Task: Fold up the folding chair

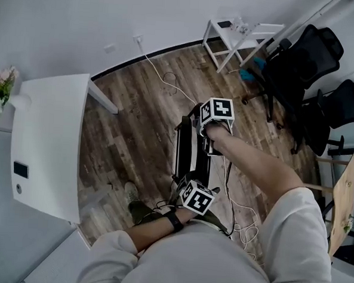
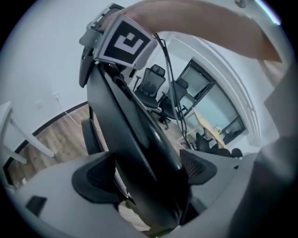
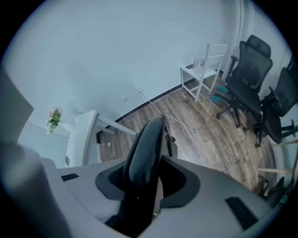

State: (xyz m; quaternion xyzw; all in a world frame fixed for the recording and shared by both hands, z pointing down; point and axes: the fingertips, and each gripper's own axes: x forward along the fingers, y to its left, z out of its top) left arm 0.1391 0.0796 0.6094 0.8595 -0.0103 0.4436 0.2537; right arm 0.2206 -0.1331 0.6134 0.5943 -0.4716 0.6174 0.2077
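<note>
Folding chair (image 1: 192, 154): it is showing black and narrow between your two grippers, over the wood-plank floor (image 1: 136, 123) just ahead of your shoe (image 1: 132, 193); the views are not showing whether its legs are touching down.
Left gripper (image 2: 142, 179): you are holding it at the chair's near end, close to your body. Its jaws are clamping a thick black panel of the chair, and the pads (image 2: 95, 177) are pressing on the panel from both sides.
Right gripper (image 3: 148, 181): you are reaching it out to the chair's far end and pointing it steeply down. Its jaws are standing apart around the chair's rounded black edge, which is running up between them without being squeezed.
Bench (image 1: 52, 136): it is standing white, well to the left of the folding chair, with a small bunch of flowers (image 1: 4, 84) sitting just beside its far end.
Cable (image 1: 168, 83): it is trailing white across the floor from the wall towards the folding chair.
Office chairs (image 1: 307, 62): they are crowding the right side, black, well apart from the folding chair.
White chair (image 1: 240, 31): it is standing by the far wall, just beside the office chairs.
</note>
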